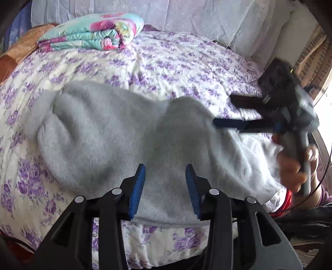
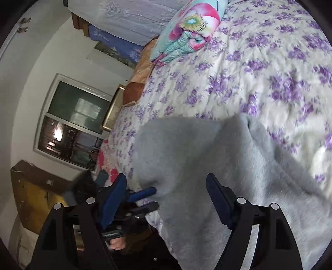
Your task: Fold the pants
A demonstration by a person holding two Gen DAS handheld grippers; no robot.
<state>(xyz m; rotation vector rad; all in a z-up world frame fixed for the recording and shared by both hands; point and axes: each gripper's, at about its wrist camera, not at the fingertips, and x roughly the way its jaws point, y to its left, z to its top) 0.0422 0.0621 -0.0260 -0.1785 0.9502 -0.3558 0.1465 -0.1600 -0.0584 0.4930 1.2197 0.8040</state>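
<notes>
Grey fleece pants (image 1: 124,135) lie bunched and doubled over on the purple-flowered bedcover (image 1: 166,62), near the bed's front edge. My left gripper (image 1: 165,168) hovers just above the near part of the pants, jaws open, nothing pinched. My right gripper (image 1: 225,112) comes in from the right at the cloth's far edge, blurred, fingers apart and empty, with a hand (image 1: 290,170) on its handle. In the right wrist view the right gripper (image 2: 166,178) stands wide open over the pants (image 2: 197,155). The left gripper (image 2: 153,198) shows at the cloth's left edge.
A folded flowered quilt (image 1: 93,31) lies at the back of the bed, also seen in the right wrist view (image 2: 186,27). White lace-covered pillows (image 1: 186,14) line the far side. Beyond the bed's edge are a window (image 2: 72,124) and a cardboard box (image 2: 37,193).
</notes>
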